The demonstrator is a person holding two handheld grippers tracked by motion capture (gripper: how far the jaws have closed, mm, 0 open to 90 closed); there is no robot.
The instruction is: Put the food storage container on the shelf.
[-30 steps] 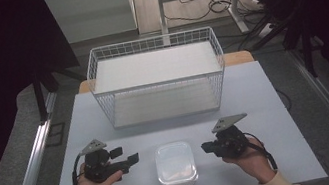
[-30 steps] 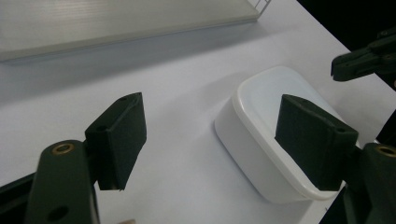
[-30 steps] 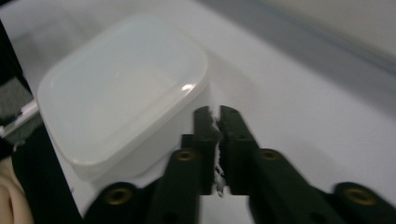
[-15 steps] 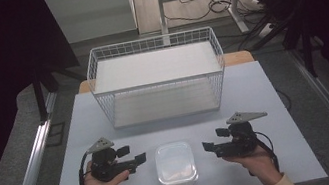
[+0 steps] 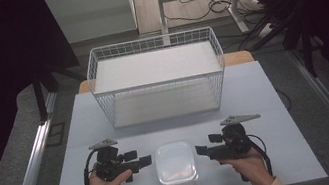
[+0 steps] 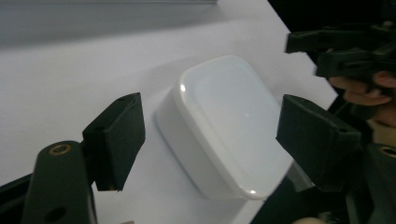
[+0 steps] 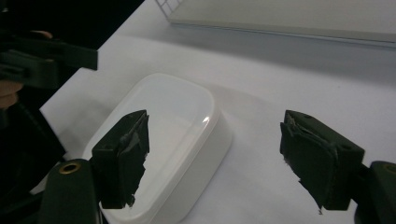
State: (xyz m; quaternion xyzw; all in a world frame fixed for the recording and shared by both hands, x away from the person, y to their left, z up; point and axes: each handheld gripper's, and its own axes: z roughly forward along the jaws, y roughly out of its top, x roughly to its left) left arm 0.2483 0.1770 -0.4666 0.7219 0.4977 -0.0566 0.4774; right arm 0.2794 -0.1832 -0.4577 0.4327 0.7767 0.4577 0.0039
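Lidded container (image 5: 176,163), long axis toward basket (image 5: 158,81)

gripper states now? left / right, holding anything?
Left gripper: jaws open, holding nothing, aimed at the lidded container.
Right gripper: jaws just opened wide, holding nothing.

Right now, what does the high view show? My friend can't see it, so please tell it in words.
A person holds the left gripper and the right gripper, both open, on either side of a lidded white plastic container near the front edge of a pale table. Neither gripper touches it. Behind it stands a white wire basket.
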